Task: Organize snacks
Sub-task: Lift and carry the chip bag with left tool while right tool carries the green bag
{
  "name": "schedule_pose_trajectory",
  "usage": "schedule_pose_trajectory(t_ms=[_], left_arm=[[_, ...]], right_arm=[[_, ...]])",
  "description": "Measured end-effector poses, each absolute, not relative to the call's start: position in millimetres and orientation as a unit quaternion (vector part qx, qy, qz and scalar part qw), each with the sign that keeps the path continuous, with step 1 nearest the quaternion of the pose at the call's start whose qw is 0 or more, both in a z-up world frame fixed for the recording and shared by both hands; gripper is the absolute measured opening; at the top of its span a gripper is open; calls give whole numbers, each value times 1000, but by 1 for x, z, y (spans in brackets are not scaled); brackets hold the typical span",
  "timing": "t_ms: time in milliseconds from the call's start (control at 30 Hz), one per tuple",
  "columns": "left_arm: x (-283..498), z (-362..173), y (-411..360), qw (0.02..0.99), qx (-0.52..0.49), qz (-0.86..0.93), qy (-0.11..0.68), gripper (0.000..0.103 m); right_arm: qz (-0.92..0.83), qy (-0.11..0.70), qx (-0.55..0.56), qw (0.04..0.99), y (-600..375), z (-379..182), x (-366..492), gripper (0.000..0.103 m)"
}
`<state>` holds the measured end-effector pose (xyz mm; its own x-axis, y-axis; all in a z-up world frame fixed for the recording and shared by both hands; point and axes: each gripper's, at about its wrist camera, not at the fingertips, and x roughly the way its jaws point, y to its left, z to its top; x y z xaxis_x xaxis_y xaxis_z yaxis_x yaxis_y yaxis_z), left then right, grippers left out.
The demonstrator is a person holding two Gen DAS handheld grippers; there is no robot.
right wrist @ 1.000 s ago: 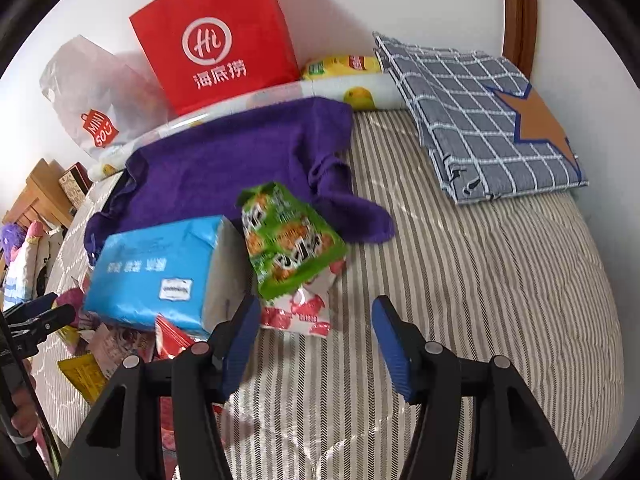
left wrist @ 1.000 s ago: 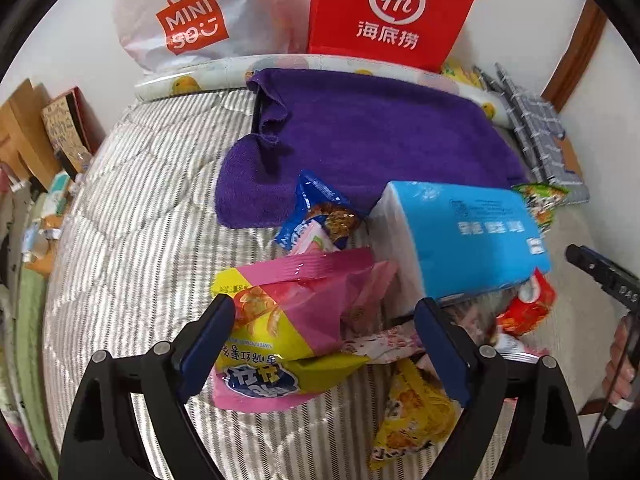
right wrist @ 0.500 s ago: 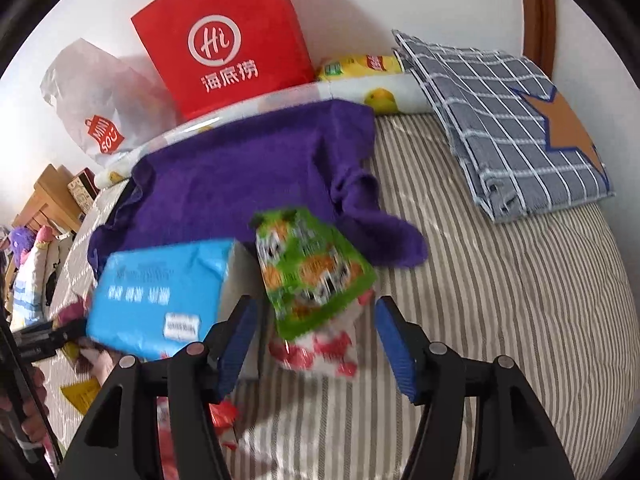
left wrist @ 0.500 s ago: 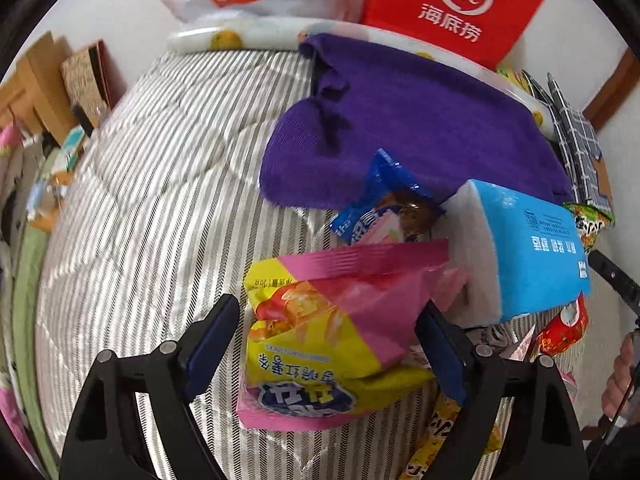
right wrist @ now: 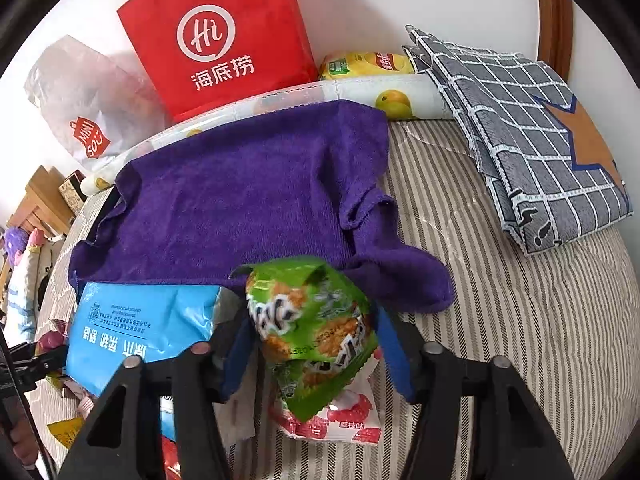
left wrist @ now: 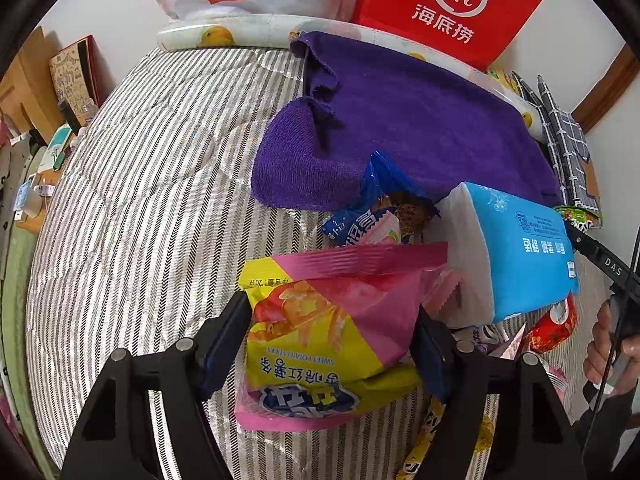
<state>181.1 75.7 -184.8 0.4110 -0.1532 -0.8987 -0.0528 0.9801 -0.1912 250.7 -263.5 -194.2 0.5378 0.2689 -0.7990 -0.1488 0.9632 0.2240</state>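
On the striped bed, a pink and yellow snack bag [left wrist: 332, 320] sits between the fingers of my left gripper [left wrist: 332, 312]. The jaws are closing and both pads touch the bag's sides. My right gripper [right wrist: 314, 320] is closing on a green snack bag [right wrist: 312, 320], which is crumpled between its blue pads. A red and white packet [right wrist: 340, 420] lies under the green bag. A blue snack bag [left wrist: 372, 208] leans on the purple towel [left wrist: 400, 128]. The blue tissue pack [left wrist: 520, 248] lies between both grippers.
A red paper bag [right wrist: 216, 40] and a white plastic bag [right wrist: 80, 92] stand at the wall behind the towel. A folded checked cloth [right wrist: 520, 140] lies at the right. More small snack packets [left wrist: 552, 328] lie beside the tissue pack. The bed's left edge drops to cluttered furniture [left wrist: 40, 140].
The left gripper came down over the pink and yellow bag and its jaws narrowed onto it. The right gripper moved forward around the green bag and its jaws drew in on it.
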Motion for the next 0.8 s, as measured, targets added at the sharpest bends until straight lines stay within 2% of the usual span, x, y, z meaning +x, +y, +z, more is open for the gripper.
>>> schedule_pose_trajectory(t_ms=[67, 800], left_arm=[[178, -183, 77, 835, -98, -32, 541, 72], [111, -133, 71, 864, -106, -67, 488, 69]], right_arm=[[121, 464, 62, 875, -264, -190, 248, 47], [114, 421, 38, 899, -264, -129, 135, 47]])
